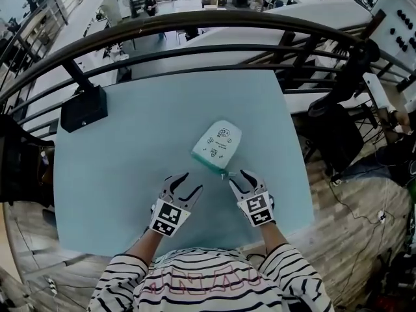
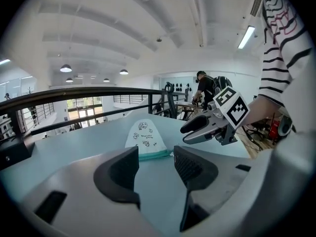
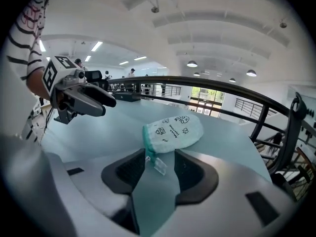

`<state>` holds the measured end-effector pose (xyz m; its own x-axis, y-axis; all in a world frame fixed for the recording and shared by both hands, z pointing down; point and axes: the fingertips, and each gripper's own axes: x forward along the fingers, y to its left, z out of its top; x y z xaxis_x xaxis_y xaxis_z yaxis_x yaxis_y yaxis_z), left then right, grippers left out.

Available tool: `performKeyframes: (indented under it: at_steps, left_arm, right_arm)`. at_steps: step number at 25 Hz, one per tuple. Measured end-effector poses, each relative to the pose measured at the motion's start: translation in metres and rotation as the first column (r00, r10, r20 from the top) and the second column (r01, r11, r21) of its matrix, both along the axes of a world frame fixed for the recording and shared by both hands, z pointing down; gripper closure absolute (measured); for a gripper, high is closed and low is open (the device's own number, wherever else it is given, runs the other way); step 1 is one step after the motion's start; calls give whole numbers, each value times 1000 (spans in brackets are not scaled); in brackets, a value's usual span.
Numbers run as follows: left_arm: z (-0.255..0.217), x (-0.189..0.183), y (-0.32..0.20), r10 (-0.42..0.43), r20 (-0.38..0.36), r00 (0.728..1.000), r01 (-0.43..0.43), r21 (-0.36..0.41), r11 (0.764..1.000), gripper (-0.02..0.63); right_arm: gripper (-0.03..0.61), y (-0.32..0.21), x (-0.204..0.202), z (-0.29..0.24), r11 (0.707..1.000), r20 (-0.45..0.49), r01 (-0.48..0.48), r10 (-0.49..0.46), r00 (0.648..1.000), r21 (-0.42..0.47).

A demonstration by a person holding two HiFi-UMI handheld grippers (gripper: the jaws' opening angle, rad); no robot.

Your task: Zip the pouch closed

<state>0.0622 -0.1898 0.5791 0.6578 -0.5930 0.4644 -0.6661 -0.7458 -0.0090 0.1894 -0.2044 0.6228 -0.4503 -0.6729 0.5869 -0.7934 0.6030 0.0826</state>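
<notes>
Table [image 1: 110, 187] | pouch [image 1: 219, 143] inside edges | right tongs [image 1: 237, 176] apart at zip pull [image 3: 159, 166]

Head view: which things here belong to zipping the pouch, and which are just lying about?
Job: white printed pouch with teal zip edge; clear plastic zip pull; left gripper, open; right gripper, open around the pull.
Lying about: black box at the pale blue table's far left corner.
</notes>
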Motion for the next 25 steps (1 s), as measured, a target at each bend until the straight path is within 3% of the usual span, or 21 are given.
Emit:
performKeyframes:
  at_steps: [8, 13, 25]
  left_arm:
    - [26, 21, 1, -4, 32, 999, 5, -36, 999, 402]
    - [37, 32, 1, 0, 50, 999, 3, -60, 998, 402]
    - [69, 72, -2, 79, 112, 991, -65, -123, 990, 402]
  right_arm:
    - [380, -14, 1, 37, 985, -90, 155, -161, 983, -71]
    - [385, -14, -4, 46, 973, -95, 206, -216, 972, -103]
    - [532, -9, -10, 48, 970, -74, 222, -230, 970, -102]
